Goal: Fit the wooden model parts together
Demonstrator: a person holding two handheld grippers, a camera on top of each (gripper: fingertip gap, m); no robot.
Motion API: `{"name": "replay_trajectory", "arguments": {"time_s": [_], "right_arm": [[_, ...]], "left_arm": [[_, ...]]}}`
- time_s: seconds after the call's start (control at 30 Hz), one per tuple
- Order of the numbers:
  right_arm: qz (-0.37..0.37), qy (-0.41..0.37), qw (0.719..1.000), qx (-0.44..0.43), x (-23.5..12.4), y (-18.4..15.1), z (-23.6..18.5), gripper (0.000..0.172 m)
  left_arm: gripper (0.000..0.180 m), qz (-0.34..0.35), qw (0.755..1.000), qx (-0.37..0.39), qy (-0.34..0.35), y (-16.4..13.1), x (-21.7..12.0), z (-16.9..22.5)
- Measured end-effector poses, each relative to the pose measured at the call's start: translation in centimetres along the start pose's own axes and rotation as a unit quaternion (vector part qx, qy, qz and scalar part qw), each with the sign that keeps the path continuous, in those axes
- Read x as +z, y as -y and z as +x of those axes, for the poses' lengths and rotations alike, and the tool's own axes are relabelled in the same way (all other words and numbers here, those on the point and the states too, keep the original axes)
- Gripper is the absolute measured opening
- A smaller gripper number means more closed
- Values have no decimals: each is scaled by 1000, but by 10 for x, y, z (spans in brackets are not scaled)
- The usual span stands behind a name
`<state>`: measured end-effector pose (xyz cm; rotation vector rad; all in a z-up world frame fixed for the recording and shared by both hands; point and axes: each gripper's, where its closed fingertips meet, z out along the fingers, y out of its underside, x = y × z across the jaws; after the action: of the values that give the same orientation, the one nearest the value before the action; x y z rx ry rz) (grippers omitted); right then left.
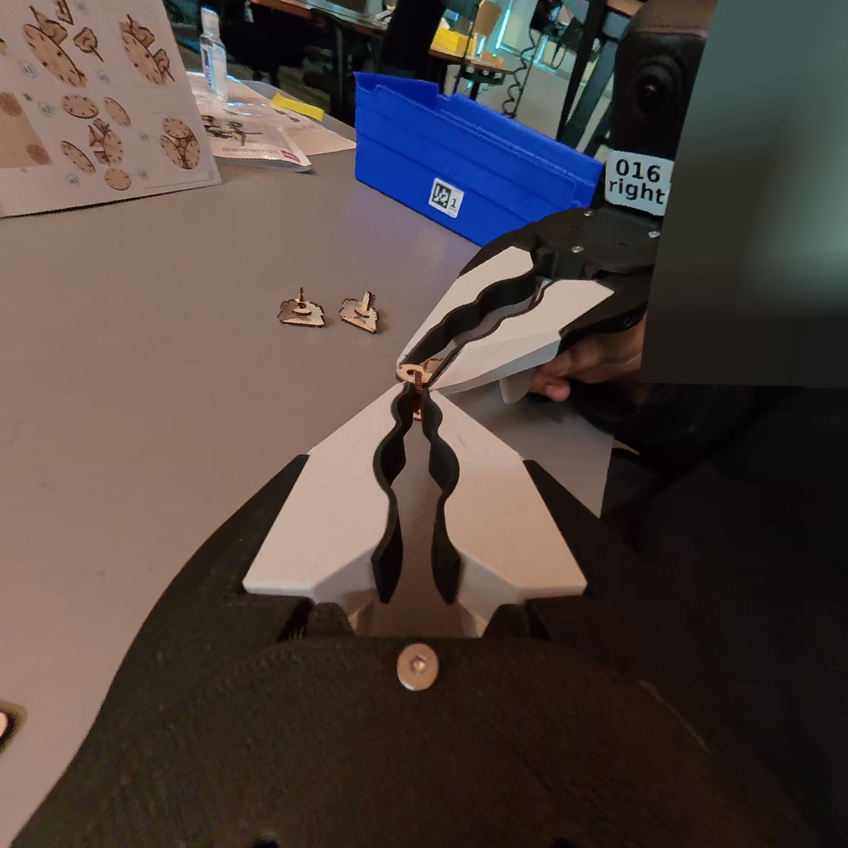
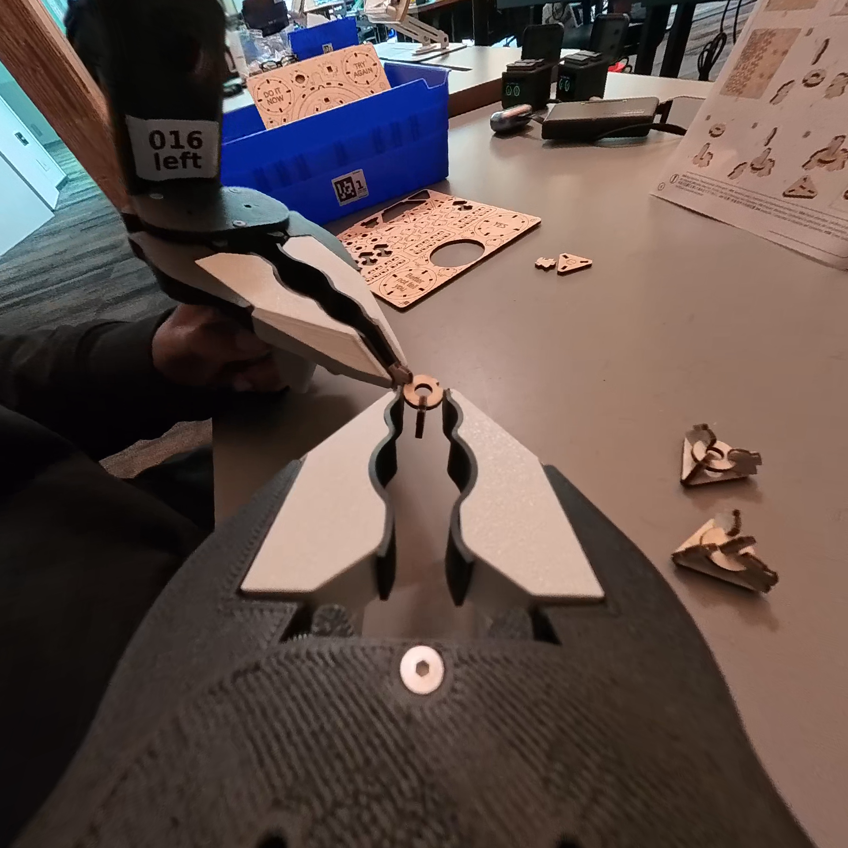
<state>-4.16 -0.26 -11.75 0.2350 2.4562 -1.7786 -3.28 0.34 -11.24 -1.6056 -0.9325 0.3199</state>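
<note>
In the left wrist view my left gripper (image 1: 415,392) is shut on a small thin wooden piece (image 1: 417,398) that stands on edge between the pads. In the right wrist view this gripper (image 2: 398,374) comes in from the upper left, and the piece (image 2: 400,373) touches the rim of a wooden ring. My right gripper (image 2: 422,398) is shut on that ring (image 2: 422,391), pads on its two sides, a little above the grey table (image 2: 596,367). A thin wooden strip (image 2: 420,422) sits in the ring's slot and hangs down. The ring also shows in the left wrist view (image 1: 412,372).
Two assembled triangular wooden parts (image 2: 716,459) (image 2: 725,550) lie to the right. A cut-out wooden sheet (image 2: 436,248), a small triangle (image 2: 573,262) and a blue bin (image 2: 335,137) lie farther off. An instruction sheet (image 2: 780,114) stands at the far right. A person's hand (image 2: 206,348) grips the left gripper. Less than 4 cm separates the two grippers' tips.
</note>
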Motion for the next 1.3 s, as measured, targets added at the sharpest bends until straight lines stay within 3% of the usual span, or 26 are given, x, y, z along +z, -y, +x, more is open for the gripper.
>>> {"name": "replay_trajectory", "arguments": {"time_s": [0.37,0.67,1.3], "right_arm": [[-23,-27,999,-30,2,-7,4,15],[-39,-3,999,-5,7,-11,-4,15],[15,25,997,71,-2,3,3,15]], "left_arm": [[2,-32,996,59,66,-8,4,-4],[2,-18,996,58,64,-3,7,-1],[2,20,999,24,33,6,-3,-4]]}}
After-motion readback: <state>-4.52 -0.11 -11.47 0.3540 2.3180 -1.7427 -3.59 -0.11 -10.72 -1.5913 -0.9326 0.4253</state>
